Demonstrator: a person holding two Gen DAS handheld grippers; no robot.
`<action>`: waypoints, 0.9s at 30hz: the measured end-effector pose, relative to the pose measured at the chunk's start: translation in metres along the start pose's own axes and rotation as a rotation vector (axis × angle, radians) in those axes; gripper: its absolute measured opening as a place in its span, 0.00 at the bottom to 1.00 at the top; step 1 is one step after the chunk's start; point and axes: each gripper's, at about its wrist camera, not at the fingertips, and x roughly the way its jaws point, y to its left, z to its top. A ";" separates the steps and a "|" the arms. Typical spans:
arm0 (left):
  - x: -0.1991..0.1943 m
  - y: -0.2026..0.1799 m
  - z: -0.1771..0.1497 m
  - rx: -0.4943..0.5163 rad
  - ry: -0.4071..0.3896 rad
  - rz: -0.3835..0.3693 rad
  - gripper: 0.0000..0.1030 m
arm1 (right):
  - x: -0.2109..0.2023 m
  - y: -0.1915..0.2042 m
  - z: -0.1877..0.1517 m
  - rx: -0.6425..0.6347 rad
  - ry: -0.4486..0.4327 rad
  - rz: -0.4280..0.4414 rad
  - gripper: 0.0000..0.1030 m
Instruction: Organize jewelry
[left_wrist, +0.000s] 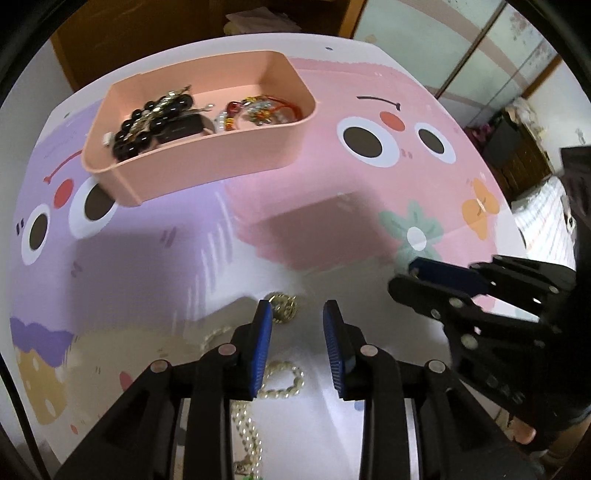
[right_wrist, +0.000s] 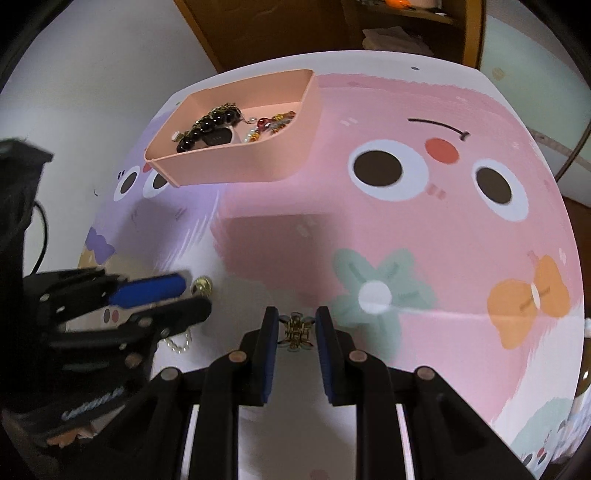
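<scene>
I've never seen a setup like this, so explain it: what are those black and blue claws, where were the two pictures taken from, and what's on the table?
Each claw is a hand-held gripper with its own camera. The left hand-held gripper is open above a pearl necklace and a gold piece. The right hand-held gripper has a small gold clip between its fingers. Both hover over a cartoon-printed table cover. Farther back, a pink tray holds black beads and red jewelry.

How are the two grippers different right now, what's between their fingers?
The right gripper is clamped on a small gold hair clip; the left gripper stands open with nothing pinched. Under the left gripper a pearl necklace lies on the mat. Both have blue pads and point down.
</scene>
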 end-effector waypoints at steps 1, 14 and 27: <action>0.003 -0.002 0.002 0.007 0.006 0.003 0.26 | -0.001 -0.002 -0.002 0.007 0.000 0.004 0.20; 0.016 -0.015 0.007 0.071 0.037 0.078 0.26 | -0.009 0.002 -0.011 -0.001 -0.021 0.019 0.20; 0.007 -0.011 0.006 0.050 0.017 0.103 0.09 | -0.019 -0.003 -0.015 0.009 -0.044 0.046 0.20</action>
